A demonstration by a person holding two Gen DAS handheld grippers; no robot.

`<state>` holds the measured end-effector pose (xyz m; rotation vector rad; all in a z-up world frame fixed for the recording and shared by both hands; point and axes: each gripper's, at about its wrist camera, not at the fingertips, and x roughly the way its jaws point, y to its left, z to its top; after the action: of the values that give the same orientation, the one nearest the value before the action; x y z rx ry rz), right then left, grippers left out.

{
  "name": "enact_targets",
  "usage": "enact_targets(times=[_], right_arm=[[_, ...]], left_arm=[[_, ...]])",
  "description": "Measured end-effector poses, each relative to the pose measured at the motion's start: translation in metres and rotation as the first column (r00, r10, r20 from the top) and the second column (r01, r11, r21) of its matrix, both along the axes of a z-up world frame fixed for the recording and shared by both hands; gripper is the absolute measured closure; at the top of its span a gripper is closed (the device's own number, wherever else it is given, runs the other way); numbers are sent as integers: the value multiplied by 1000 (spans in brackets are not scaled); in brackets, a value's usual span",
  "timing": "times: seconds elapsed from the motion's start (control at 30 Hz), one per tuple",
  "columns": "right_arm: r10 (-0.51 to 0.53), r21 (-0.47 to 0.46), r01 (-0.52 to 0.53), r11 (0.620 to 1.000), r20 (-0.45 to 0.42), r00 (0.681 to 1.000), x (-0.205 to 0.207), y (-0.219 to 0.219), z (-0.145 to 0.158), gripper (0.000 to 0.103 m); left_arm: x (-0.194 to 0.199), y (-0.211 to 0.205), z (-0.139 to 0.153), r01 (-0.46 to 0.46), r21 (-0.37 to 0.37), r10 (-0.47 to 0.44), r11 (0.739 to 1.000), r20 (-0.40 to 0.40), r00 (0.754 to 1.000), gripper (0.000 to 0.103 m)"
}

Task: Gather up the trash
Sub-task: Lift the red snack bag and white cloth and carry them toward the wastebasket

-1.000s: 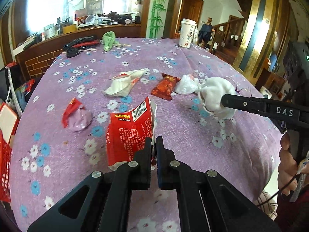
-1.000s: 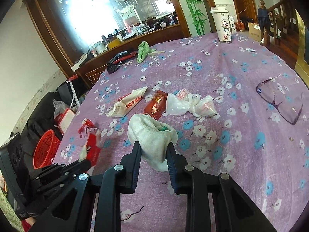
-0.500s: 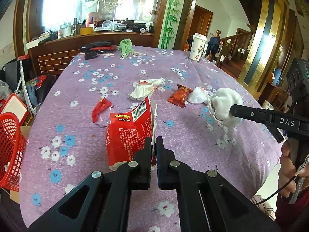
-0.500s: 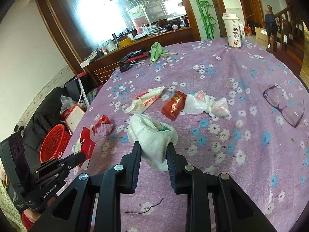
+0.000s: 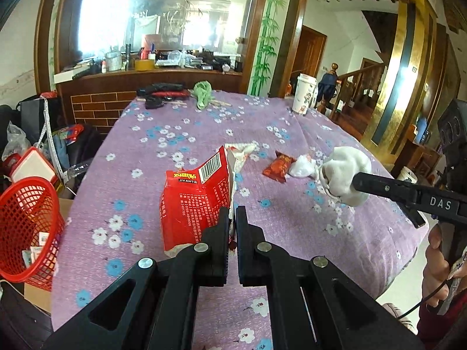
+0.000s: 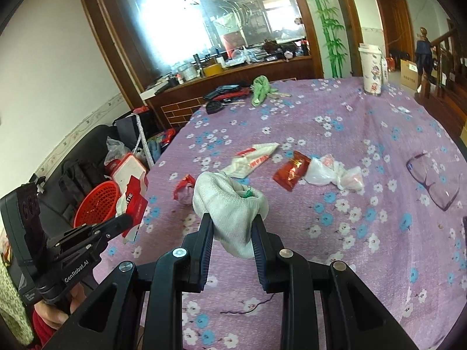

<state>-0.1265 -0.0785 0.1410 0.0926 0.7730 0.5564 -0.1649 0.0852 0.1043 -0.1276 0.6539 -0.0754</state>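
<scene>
Red snack bag (image 5: pixel 196 204) and white sock (image 6: pixel 230 204) held off the worktop (image 5: pixel 292 213), bound by the look of it for the red basket (image 5: pixel 27 227).

Left gripper (image 5: pixel 232 218) clamped on the bag's lower edge, fingers (image 5: pixel 217 242) nearly touching, bag upright over the worktop's near side just right of the basket. Right gripper (image 6: pixel 232 230) pinching the sock's lower end, fingers (image 6: pixel 204 242) spread by the bunched cloth, farther right of the basket. Both loads raised, likely for one trip. Left lying farther from the basket: crumpled red scrap (image 6: pixel 184 186), white wrapper (image 6: pixel 254 159), red packet (image 6: pixel 292 172), plastic bag (image 6: pixel 335 172). Glasses (image 6: pixel 432 180) farthest off, probably not trash.
</scene>
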Motion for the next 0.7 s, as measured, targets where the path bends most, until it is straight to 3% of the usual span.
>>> enact_targets(times=[0.3, 0.7], right_arm=[[45, 7, -45, 999, 7, 999, -4, 13, 12, 75], [139, -18, -140, 990, -11, 990, -2, 65, 19, 75]], left_arm=[[-10, 17, 13, -48, -5, 48, 999, 30, 998, 99], [-31, 64, 26, -155, -20, 156, 988, 71, 985, 99]])
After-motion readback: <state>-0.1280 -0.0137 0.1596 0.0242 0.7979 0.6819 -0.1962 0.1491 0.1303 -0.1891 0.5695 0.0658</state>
